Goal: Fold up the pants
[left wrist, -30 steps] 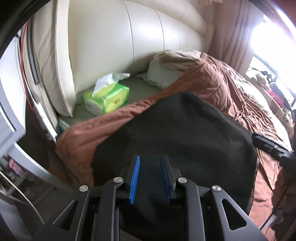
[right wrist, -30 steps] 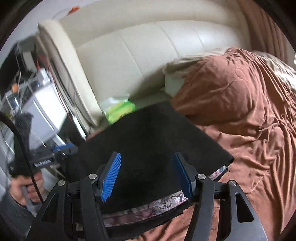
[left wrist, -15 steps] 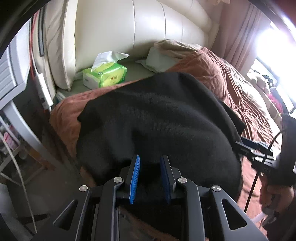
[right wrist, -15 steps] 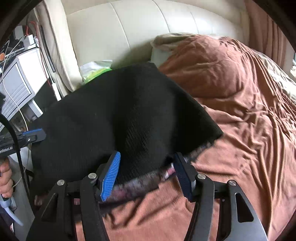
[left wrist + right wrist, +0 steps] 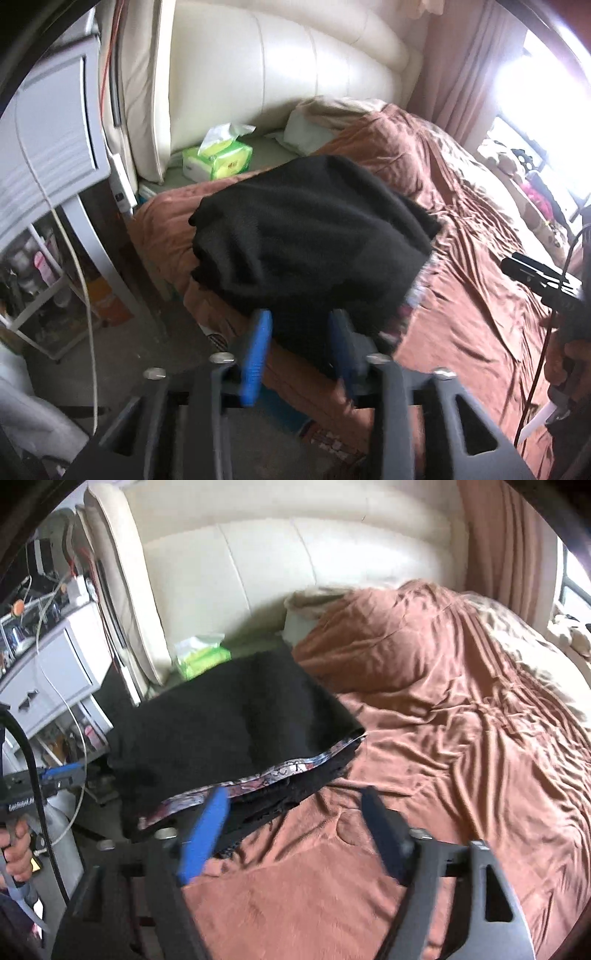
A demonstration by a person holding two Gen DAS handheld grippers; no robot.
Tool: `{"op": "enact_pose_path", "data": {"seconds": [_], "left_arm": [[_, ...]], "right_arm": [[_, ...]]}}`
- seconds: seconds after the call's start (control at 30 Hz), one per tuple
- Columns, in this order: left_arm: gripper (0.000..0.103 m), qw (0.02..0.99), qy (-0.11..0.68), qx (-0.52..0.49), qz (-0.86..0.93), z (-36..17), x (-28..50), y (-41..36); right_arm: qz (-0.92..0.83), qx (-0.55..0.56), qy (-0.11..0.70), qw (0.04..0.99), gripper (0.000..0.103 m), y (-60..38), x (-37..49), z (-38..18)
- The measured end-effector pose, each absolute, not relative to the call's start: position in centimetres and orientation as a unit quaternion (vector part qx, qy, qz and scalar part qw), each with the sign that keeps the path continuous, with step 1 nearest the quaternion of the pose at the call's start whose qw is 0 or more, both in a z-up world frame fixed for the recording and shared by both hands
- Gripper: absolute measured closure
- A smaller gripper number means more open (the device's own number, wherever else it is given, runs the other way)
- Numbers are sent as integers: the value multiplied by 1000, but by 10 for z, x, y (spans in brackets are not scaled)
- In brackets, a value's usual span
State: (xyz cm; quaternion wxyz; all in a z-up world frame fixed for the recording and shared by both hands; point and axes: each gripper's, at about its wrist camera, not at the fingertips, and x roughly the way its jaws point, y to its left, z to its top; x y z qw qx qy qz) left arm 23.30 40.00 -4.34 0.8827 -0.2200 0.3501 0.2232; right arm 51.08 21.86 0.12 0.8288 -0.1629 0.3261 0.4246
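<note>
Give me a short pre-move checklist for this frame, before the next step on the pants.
1. Black pants folded over, resting on the brown blanket: ok.
2. Left gripper jaws opening, letting go of the cloth: ok.
3. Right gripper jaws opening, nothing between them: ok.
4. Patterned waistband edges lined up: not ok, lower layer sticks out.
5. Fold flat, no bunching: not ok, left side is rumpled.
6. Tissue pack away from the pants: ok.

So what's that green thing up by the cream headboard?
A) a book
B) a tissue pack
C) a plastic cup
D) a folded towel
B: the green tissue pack has a white tissue sticking out of its top, lying beyond the black pants.
</note>
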Motion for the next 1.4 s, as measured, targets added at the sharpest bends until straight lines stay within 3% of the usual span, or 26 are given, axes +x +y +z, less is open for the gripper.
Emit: {"op": "enact_pose_path", "data": {"seconds": [0.07,0.13,0.17,0.37,0.73,1.4], "left_arm": [[27,890,336,-211,223,-29,220,389],[16,899,320,-199,222,-13,205,377],[13,902,316,-194,220,-7,199,372],[2,915,293,-171,219,24,171,349],[1,933,269,-152,185,59,148,285],[1,954,258,-116,104,69,93,167]], "right_arm": [[425,-166,323,829,15,209,496,10],[423,-169,318,832,8,199,479,23],[424,-167,314,833,1,194,471,28],[424,-167,294,840,0,160,427,52],[418,-146,272,854,0,88,364,87],[385,-87,262,881,0,-62,247,103]]}}
